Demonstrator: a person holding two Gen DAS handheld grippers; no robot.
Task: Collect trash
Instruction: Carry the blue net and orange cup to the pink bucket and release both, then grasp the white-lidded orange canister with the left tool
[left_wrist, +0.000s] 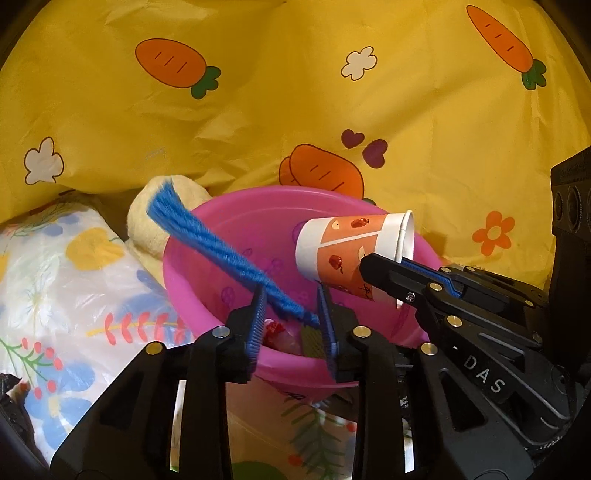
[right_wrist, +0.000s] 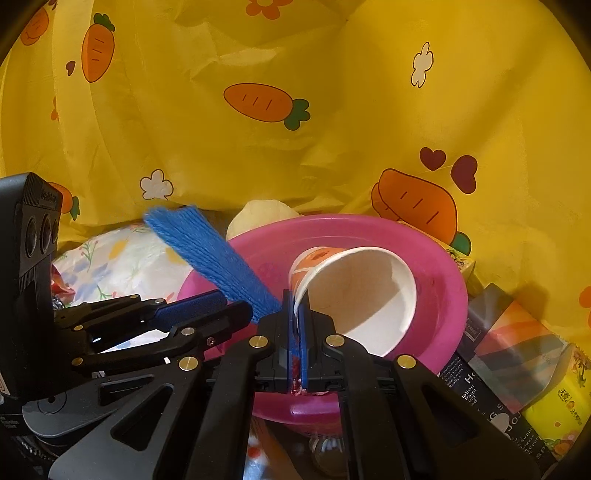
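Both grippers are working over a pink plastic basin, against a yellow carrot-print sheet.

Left gripper: jaws are standing partly open, and a bundle of blue yarn is lying across the gap. Its near end is resting against the inner face of the right-hand finger, and it does not look clamped (contact on the left-hand pad is not clear). The bundle's long axis is running from the fingertips up and away to the left, with the frayed end out past the basin rim.

Right gripper: jaws are nearly closed, pinching the rim wall of a printed paper cup, one finger inside the mouth and one outside. The cup is lying on its side above the basin, mouth facing back toward the right wrist camera, base pointing away from the fingertips and slightly left.

Some small red-and-white scraps are sitting in the basin bottom just beyond the left fingertips; what they are cannot be told.

Relation that matters: both items are already hanging over the basin opening, which is lying directly ahead of and below both sets of fingers. Judgement: the cup is nearer to release, since the right fingers only need to open. The yarn needs its long tail brought inside the rim first, or it may drape over the edge.
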